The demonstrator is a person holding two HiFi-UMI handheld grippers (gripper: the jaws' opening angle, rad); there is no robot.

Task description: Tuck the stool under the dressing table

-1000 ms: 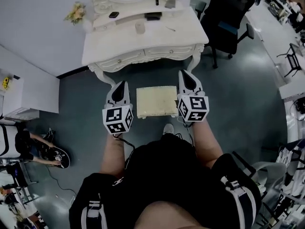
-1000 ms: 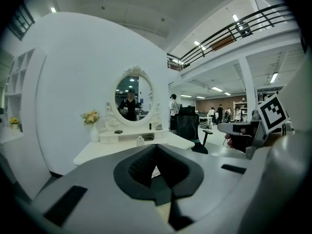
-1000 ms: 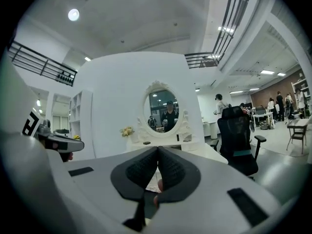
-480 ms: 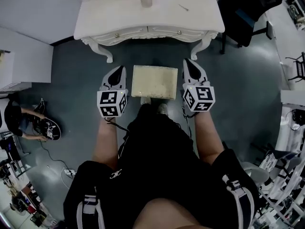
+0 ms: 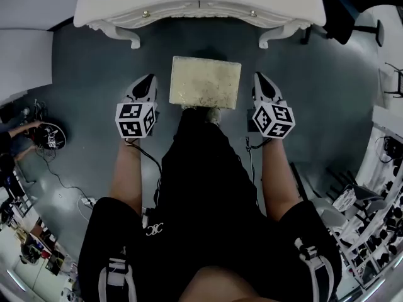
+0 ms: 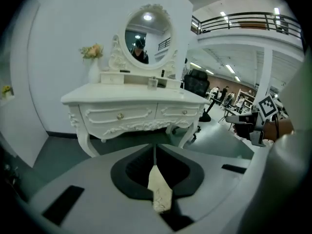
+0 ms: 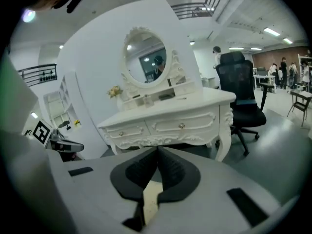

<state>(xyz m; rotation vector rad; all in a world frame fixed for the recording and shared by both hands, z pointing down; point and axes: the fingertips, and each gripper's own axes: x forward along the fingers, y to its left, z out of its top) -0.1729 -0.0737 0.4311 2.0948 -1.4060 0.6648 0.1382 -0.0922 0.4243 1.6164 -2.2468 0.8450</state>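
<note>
The stool (image 5: 206,82), a small seat with a cream cushion, stands on the dark floor just in front of the white dressing table (image 5: 201,8). None of it is under the table. My left gripper (image 5: 150,77) hangs shut and empty beside the stool's left edge. My right gripper (image 5: 260,75) hangs shut and empty beside its right edge. Neither touches the stool. In the left gripper view the shut jaws (image 6: 154,150) point at the table's drawers (image 6: 131,116). The right gripper view shows the same table (image 7: 170,123) beyond its shut jaws (image 7: 157,152).
A black office chair (image 7: 241,96) stands right of the table. Left of it stands a white cabinet (image 5: 25,58). A person's hand (image 5: 19,131) and cables (image 5: 63,184) are on the floor at the left. Desks (image 5: 393,124) line the right side.
Both grippers have dropped from above the stool to either side of it, still shut. The head view has tipped down, so the table has slid to the top edge.
</note>
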